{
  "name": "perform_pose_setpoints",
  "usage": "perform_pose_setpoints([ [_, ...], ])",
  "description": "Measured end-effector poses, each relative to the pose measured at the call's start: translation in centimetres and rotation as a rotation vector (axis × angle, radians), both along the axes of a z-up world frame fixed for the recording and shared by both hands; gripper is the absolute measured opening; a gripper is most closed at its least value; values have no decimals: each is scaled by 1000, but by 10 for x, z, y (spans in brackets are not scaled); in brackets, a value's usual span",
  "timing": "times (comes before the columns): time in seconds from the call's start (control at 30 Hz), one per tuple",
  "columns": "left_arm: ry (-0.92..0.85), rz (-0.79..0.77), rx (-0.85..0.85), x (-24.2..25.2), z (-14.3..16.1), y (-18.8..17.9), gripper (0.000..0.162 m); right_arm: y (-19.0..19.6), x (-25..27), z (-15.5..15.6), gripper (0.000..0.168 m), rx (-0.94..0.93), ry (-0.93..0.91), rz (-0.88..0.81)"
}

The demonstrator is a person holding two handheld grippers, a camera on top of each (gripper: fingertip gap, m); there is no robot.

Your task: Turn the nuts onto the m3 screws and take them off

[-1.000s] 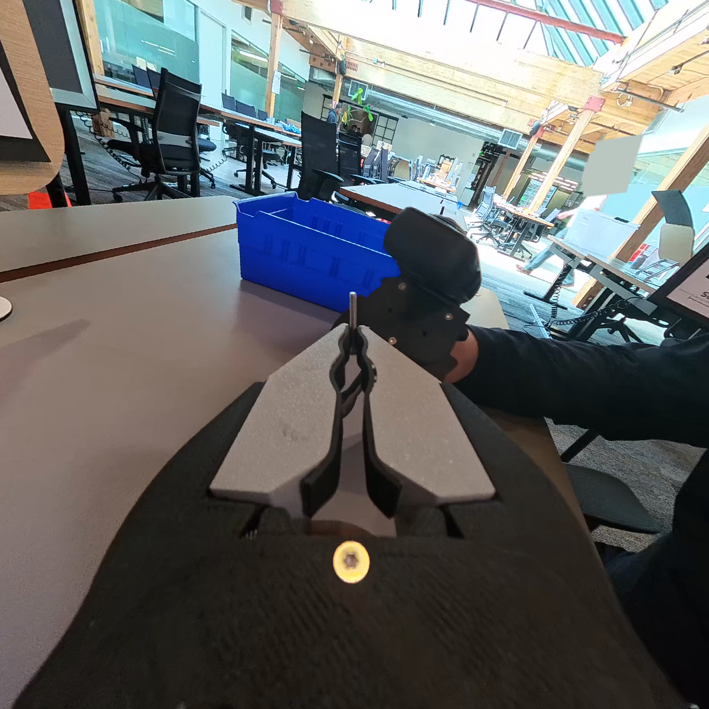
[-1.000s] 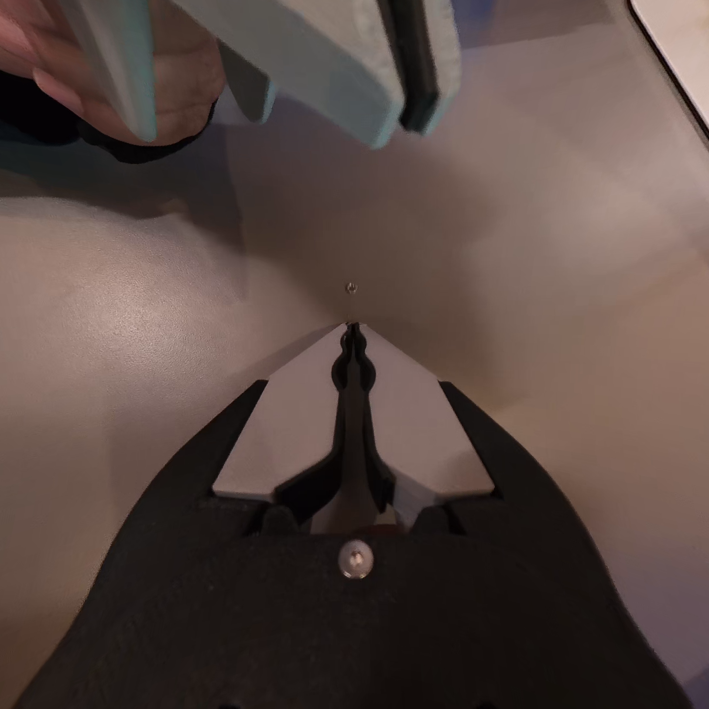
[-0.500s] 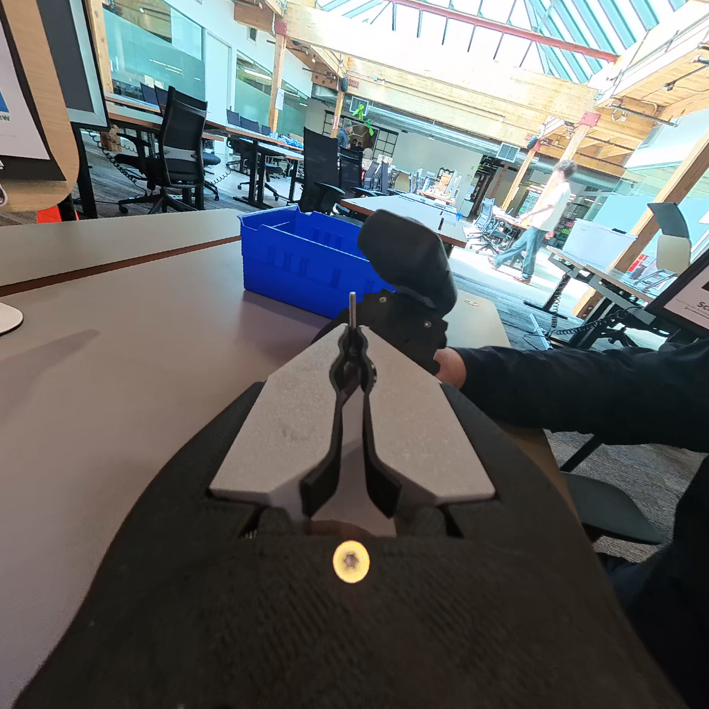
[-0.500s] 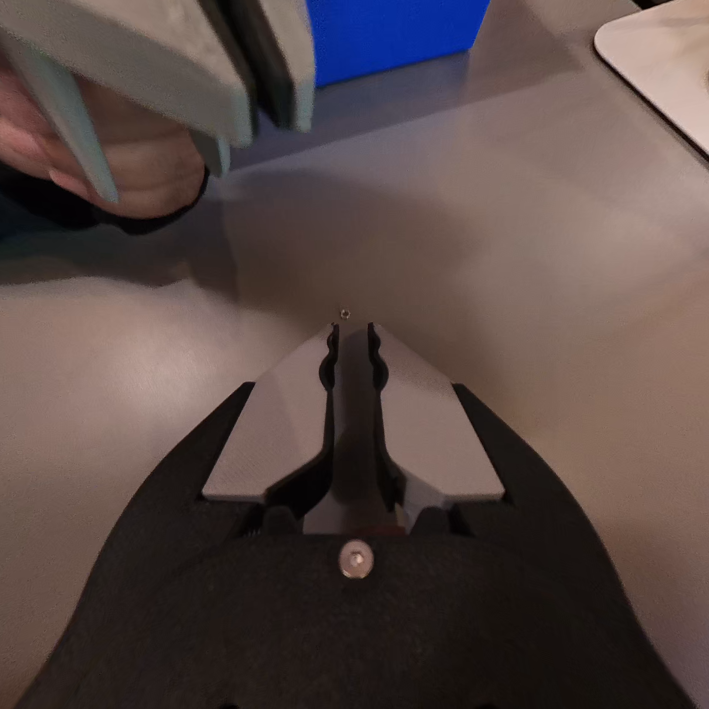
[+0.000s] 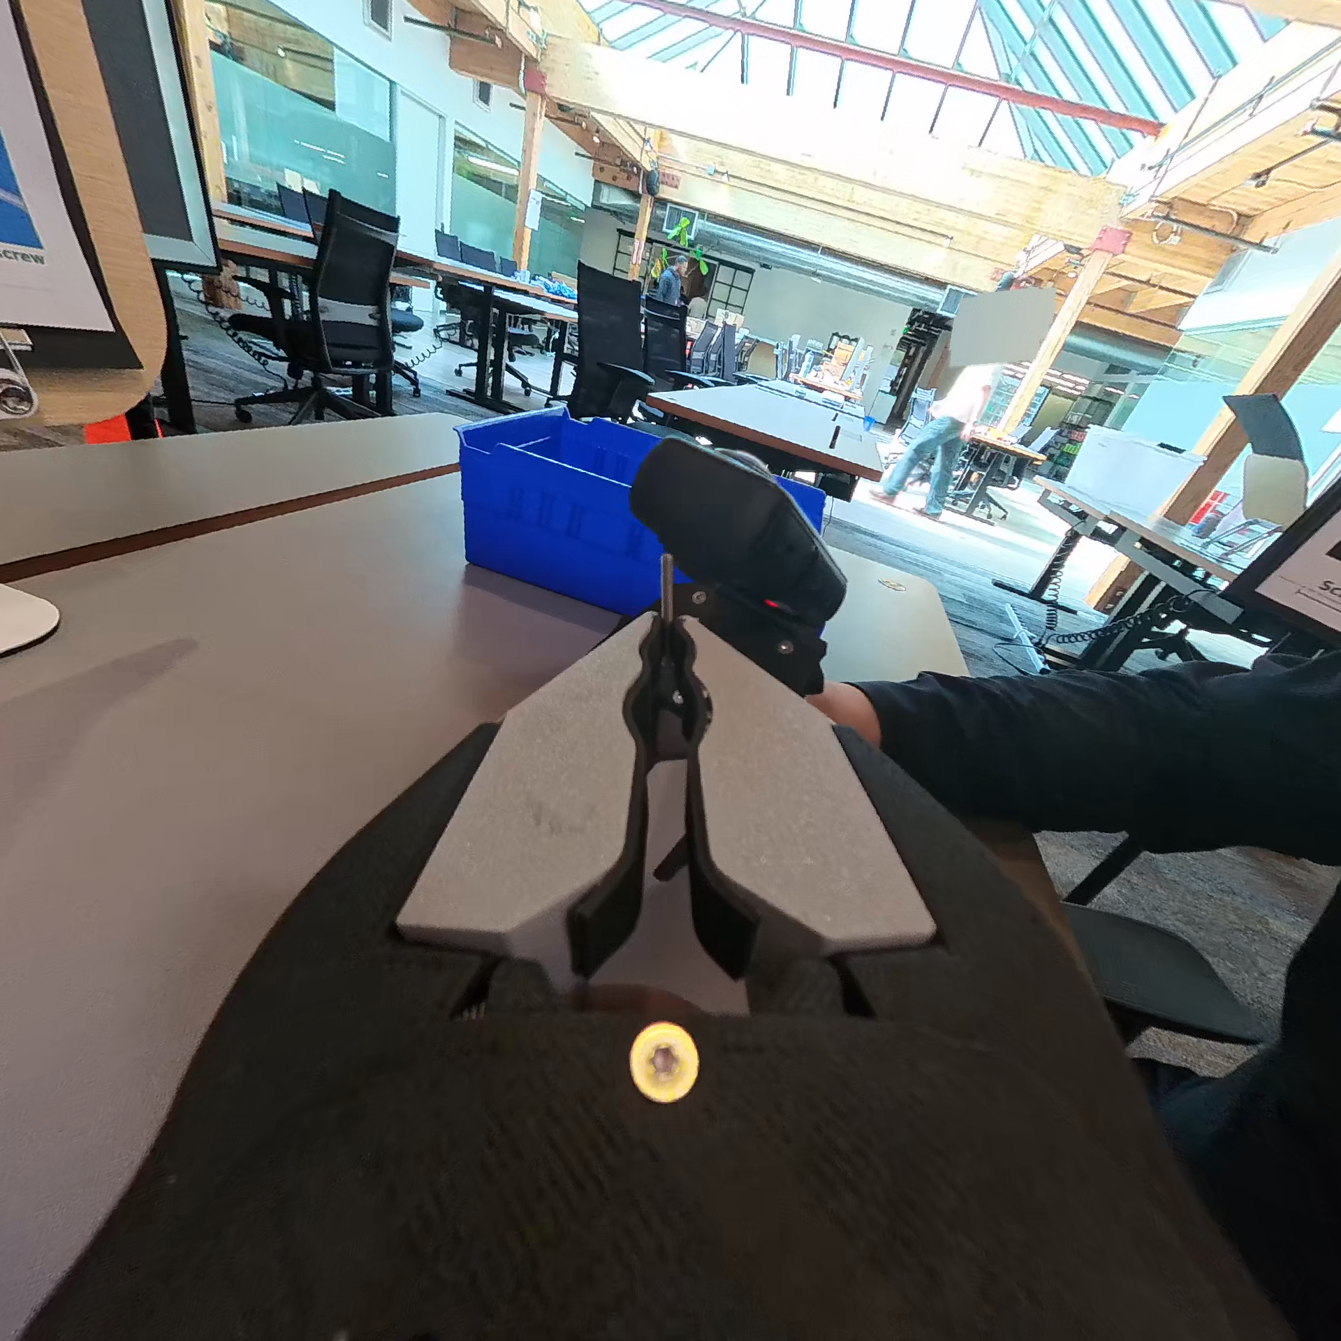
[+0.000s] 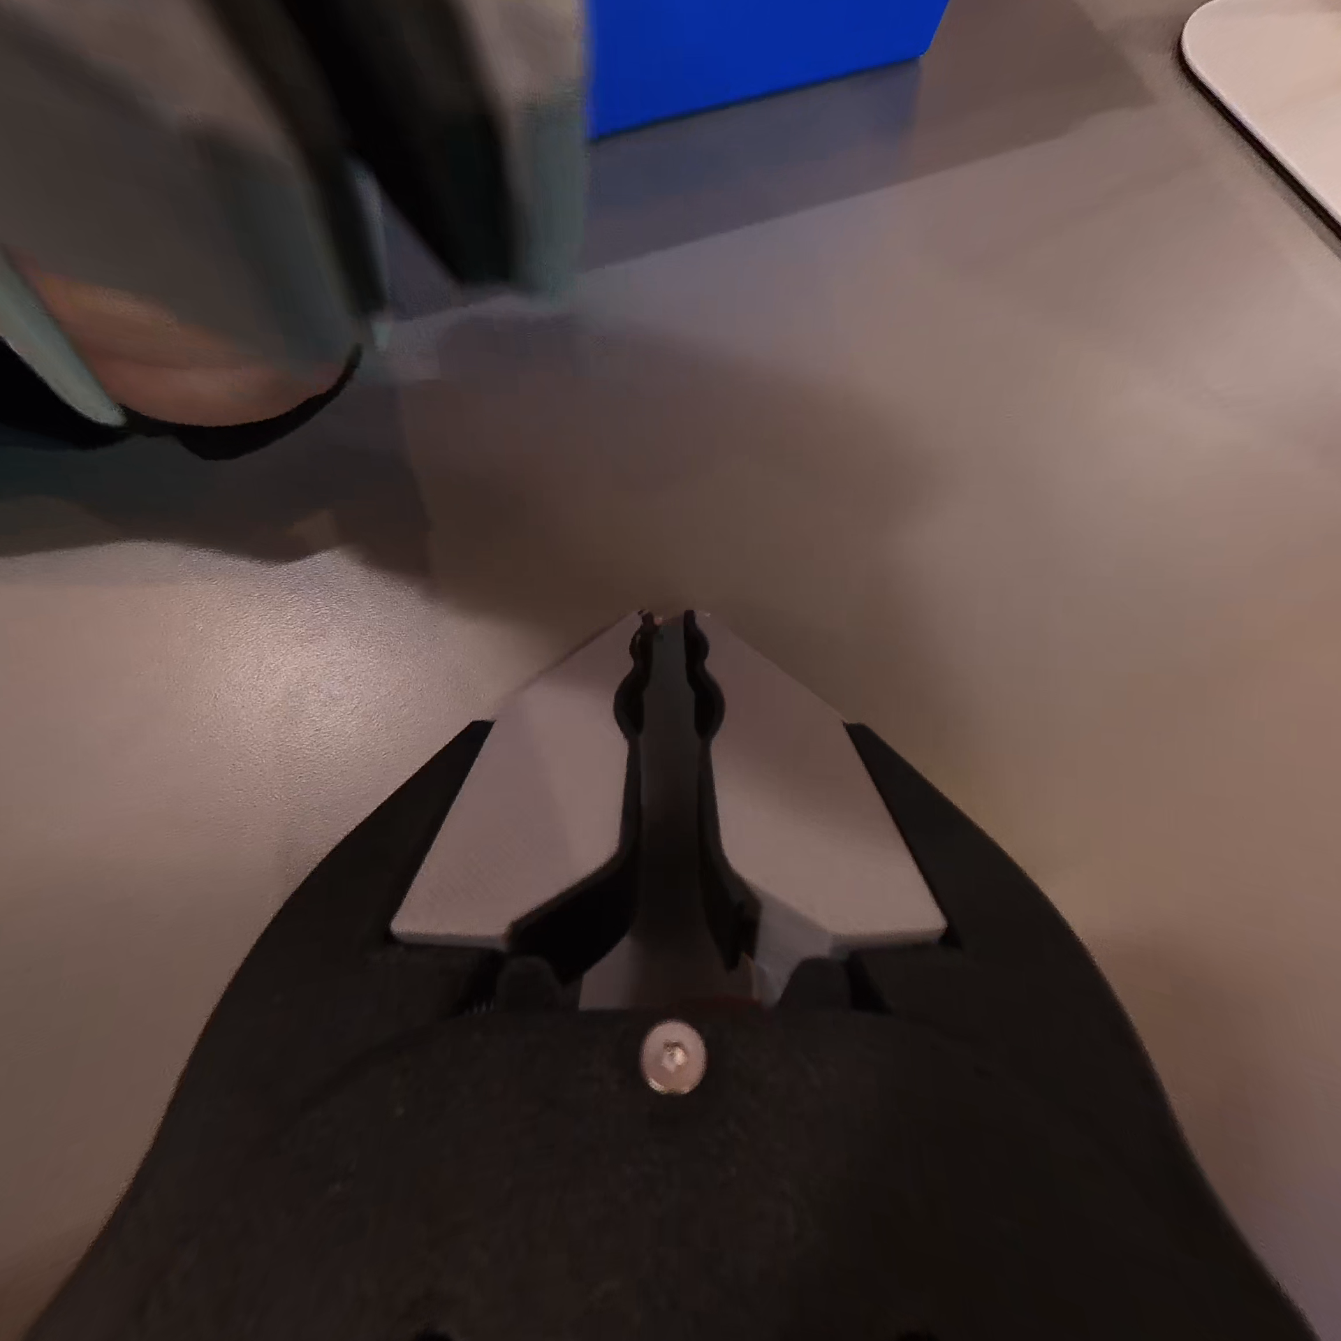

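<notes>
My left gripper point(image 5: 666, 642) is shut on a thin metal screw point(image 5: 665, 588) that stands upright out of its fingertips, above the grey table point(image 5: 254, 653). My right gripper point(image 6: 669, 617) points down at the table with its jaws a narrow gap apart. A tiny nut point(image 6: 647, 618) lies on the table right at its left fingertip; I cannot tell if it is pinched. In the left wrist view the right gripper's black body point(image 5: 733, 537) sits just behind the screw. In the right wrist view the left gripper point(image 6: 326, 181) is a blur at upper left.
A blue bin point(image 5: 566, 508) stands on the table behind both grippers and also shows in the right wrist view point(image 6: 747, 58). A white monitor base point(image 6: 1277, 94) lies at the far right. A dark sleeve point(image 5: 1088, 755) reaches in from the right. Office desks and chairs lie beyond.
My right gripper went from shut to open, moved forward to the nut, and its jaws have narrowed around it. My left gripper keeps hold of the screw, shifting slightly.
</notes>
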State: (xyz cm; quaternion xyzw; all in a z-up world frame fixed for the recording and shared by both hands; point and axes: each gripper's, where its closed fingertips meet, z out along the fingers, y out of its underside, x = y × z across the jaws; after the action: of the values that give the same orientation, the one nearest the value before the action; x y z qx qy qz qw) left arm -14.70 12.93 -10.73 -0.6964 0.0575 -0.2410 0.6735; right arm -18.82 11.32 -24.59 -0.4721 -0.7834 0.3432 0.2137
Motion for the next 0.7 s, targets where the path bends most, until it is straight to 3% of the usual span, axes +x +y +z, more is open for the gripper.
perform_pose_setpoints([
  [0.33, 2, -3, 0, 1, 0, 0, 0, 5, -2, 1, 10, 41, 20, -13],
  [0.53, -15, -3, 18, -1, 6, -3, 0, 15, -2, 12, 12, -101, 30, -43],
  [0.7, -12, -11, 14, 2, 5, -3, 0, 11, 2, 6, 10, -61, 11, -11],
])
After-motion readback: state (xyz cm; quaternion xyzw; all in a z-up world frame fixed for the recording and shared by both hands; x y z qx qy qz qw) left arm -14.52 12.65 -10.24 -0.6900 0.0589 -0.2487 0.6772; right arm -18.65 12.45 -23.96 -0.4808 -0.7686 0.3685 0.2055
